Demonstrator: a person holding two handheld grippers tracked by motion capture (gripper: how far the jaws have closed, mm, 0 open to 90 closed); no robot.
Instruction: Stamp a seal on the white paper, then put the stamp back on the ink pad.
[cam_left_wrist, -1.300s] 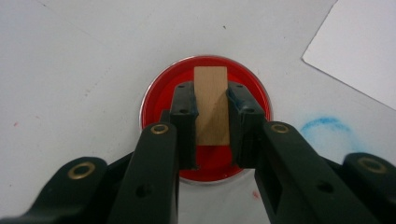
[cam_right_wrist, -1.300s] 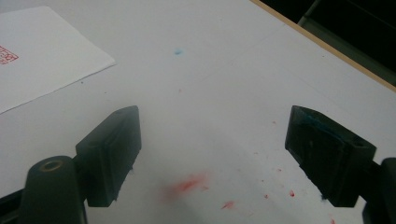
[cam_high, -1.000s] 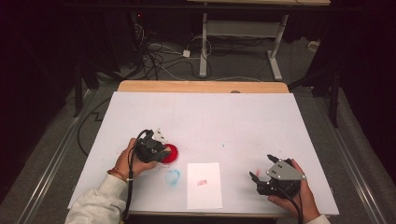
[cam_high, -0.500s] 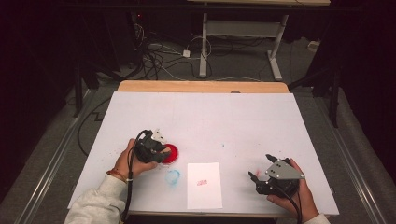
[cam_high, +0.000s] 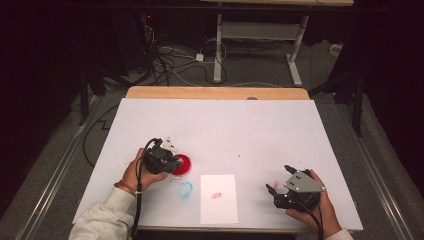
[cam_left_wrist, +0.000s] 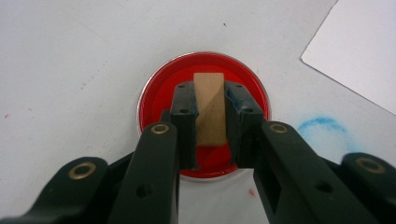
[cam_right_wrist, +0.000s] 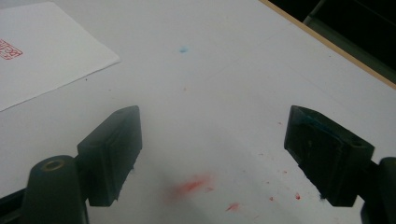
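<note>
The left gripper (cam_left_wrist: 209, 116) pinches a small upright block of pale wood (cam_left_wrist: 208, 108) between its two black pads, which press on the block's flat sides. Its jaws have just been closing, with the block between them. Directly under the block lies a round red ink pad in a shallow clear-rimmed dish (cam_left_wrist: 161, 88); whether the block's lower end touches the red surface cannot be told. In the high view the left gripper (cam_high: 170, 161) sits at the near left of the table, with the dish (cam_high: 184, 164) just beyond its tips. Just to the right of the dish, in the left gripper view, is a smudged blue ring (cam_left_wrist: 322, 127) on the white table surface (cam_left_wrist: 70, 56), and beyond that the corner of a white sheet of paper (cam_left_wrist: 359, 51).

The right gripper (cam_right_wrist: 212, 156) has its jaws spread wide with nothing between them, above red smears (cam_right_wrist: 191, 185) on the table. To its upper left lies the paper (cam_right_wrist: 46, 51), bearing a small red stamp mark (cam_right_wrist: 9, 49).
</note>
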